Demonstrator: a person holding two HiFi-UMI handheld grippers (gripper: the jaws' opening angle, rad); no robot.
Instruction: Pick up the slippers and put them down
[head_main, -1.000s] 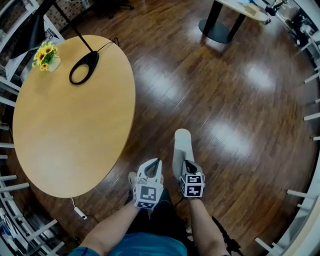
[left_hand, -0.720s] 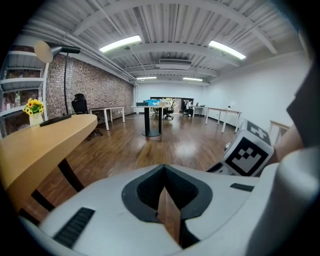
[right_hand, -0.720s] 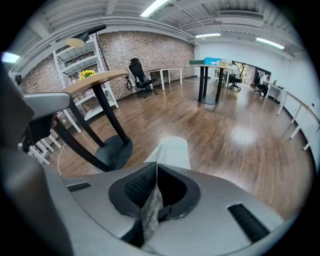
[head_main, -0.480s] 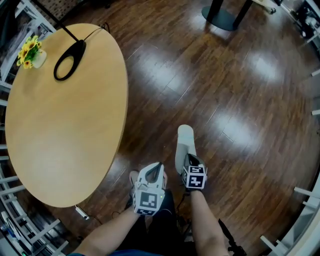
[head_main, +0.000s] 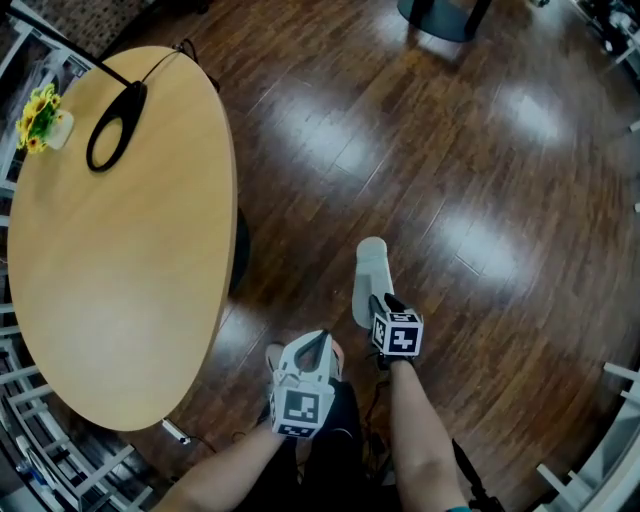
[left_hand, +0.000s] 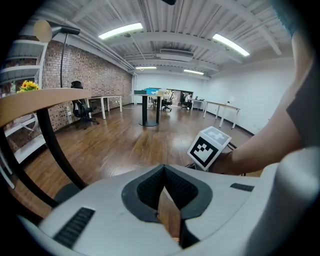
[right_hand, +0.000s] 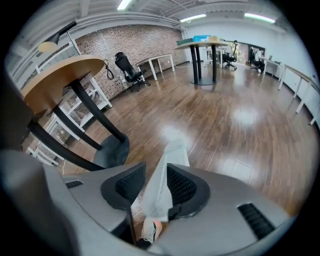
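Step in hand, as I judge it: carry phase, pick-up done, put-down not yet begun.

- The right gripper (right_hand: 155, 192) is clamping a pale grey soft slipper (head_main: 369, 272) by one end. The jaws are standing narrowly apart, with the fabric pinched between the ribbed pads. The slipper is sticking out forward past the jaws, and it appears to be hanging clear of the dark wooden plank floor (head_main: 480, 150).
- The left gripper (left_hand: 167, 200) is showing its jaws almost together on a thin brownish flat strip (left_hand: 170, 217). I am reading this as the second slipper seen edge-on, but that is uncertain. In the head view, a pale bit is peeking out beside this gripper.
- Both grippers are hanging close together in front of the person, just beside the round light-wood desk (head_main: 120, 250).

The next move calls for lowering both grippers until the soles are lying flat on the floor, then parting the jaws fully. Releasing while tilted is risking a flip.
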